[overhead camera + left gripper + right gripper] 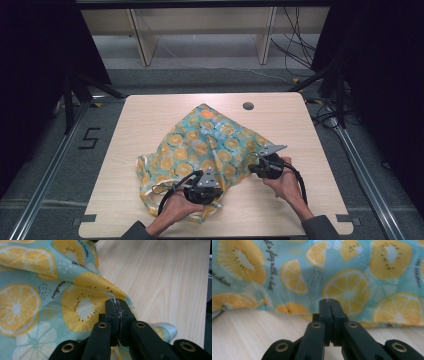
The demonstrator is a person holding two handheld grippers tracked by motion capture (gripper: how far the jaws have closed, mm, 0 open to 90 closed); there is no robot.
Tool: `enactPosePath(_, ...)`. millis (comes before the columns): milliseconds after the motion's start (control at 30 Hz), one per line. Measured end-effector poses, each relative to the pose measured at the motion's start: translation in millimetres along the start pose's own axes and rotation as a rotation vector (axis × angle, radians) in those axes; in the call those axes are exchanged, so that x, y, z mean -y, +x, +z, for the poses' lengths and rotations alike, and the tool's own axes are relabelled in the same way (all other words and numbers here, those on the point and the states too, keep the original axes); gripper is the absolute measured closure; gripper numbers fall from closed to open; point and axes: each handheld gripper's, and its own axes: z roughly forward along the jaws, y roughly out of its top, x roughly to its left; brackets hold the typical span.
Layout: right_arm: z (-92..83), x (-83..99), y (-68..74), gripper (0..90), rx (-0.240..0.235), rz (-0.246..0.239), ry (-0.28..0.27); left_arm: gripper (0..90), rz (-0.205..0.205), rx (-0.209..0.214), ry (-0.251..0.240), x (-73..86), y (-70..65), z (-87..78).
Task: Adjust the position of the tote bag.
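Forearms came in at the near edge of the table (310, 115), a light wood top with a round cable hole at the far right. Fruit-print cloth (205, 145) lay crumpled across the middle, spreading toward the near-left corner, bunched and folded over itself. Left gripper (202, 187) sat on the cloth's near edge; in the left gripper view its jaws were clenched on a thin fold of fabric, hem visible between them. Right gripper (267, 162) was at the cloth's right edge; jaws pressed together, and I couldn't tell whether any fabric was caught. Judgement: thin, light, limp, probably slippery synthetic; it won't hold shape. Best grabbed at hems or corners, not mid-panel.
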Motion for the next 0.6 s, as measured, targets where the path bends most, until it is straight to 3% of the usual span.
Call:
enactPosePath(67,5.5,-1.5,0.5,90.0,0.004,-0.005,-0.024,88.5,0.006,0.005,0.003,-3.4,-1.6,3.6)
enactPosePath(133,12.1,-6.1,0.0,90.0,0.000,0.000,-0.015,88.5,0.010,0.008,-0.003,-9.0,-4.3,9.3)
enactPosePath(233,19.5,-13.2,-5.6,90.0,0.042,0.019,0.015,88.5,0.030,0.019,-0.004,-19.9,-9.9,17.0)
enactPosePath(300,24.0,-19.6,-16.6,90.0,0.085,-0.038,0.003,88.3,0.024,0.018,-0.019,-28.2,-15.4,22.0)
enactPosePath(367,30.6,-26.7,-29.4,90.0,0.086,0.009,-0.028,87.0,0.024,0.024,-0.038,-36.8,-18.8,24.6)
enactPosePath(433,35.1,-27.8,-34.6,90.0,0.103,0.006,-0.053,78.3,0.008,0.037,-0.044,-39.2,-19.4,23.0)
enactPosePath(467,37.1,-31.2,-41.5,89.9,0.107,0.020,-0.058,71.6,0.005,0.060,-0.050,-43.1,-19.4,12.0)
enactPosePath(500,37.1,-31.2,-41.5,89.9,0.107,0.020,-0.058,67.5,0.005,0.060,-0.050,-43.1,-19.4,12.0)
enactPosePath(533,33.6,-33.0,-40.7,87.3,0.075,0.069,-0.068,62.1,-0.021,0.049,-0.090,-45.2,-15.1,-6.8)
enactPosePath(567,31.6,-32.9,-39.4,85.7,0.059,0.087,-0.097,59.2,-0.038,0.036,-0.108,-44.6,-6.9,-24.4)
enactPosePath(600,23.5,-33.4,-39.2,83.4,0.070,0.086,-0.076,56.5,-0.051,0.030,-0.119,-43.0,2.7,-39.7)
